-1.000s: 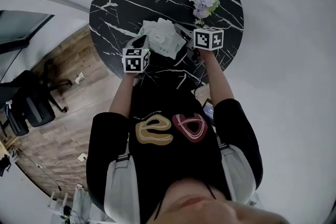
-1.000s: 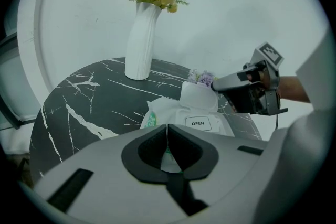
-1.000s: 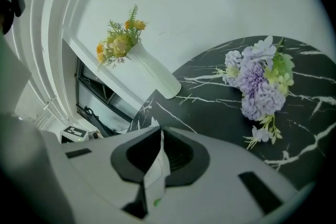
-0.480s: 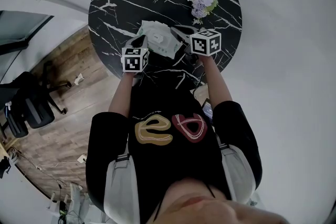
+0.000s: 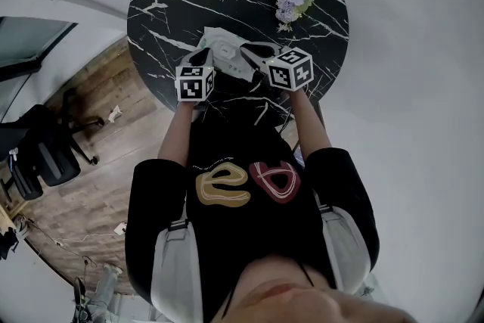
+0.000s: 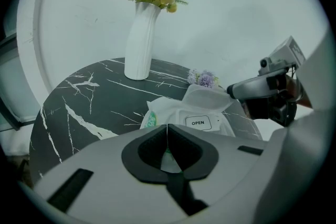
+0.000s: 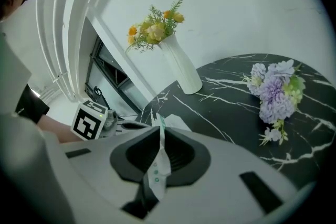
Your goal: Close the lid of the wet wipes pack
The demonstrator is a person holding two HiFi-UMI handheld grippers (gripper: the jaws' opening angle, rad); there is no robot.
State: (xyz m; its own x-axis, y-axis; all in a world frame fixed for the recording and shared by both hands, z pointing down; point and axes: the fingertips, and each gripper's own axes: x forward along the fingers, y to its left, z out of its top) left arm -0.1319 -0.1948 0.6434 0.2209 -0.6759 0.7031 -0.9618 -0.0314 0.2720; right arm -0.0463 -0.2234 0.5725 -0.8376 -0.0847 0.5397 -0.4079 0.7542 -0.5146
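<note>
Clamping the soft white wet wipes pack (image 6: 173,108) at the black marble table (image 6: 73,97) edge, the left gripper (image 6: 167,126) anchors it while the right gripper (image 7: 159,129), jaws opening around the thin lid flap (image 7: 157,166), should smooth it flat.

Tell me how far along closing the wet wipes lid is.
Looks nearly done: the OPEN-labelled lid lies flat on the wet wipes pack. In hand: the left gripper pinches the pack's edge; the right gripper has its film between opening jaws. Left: release, confirm the seal.
</note>
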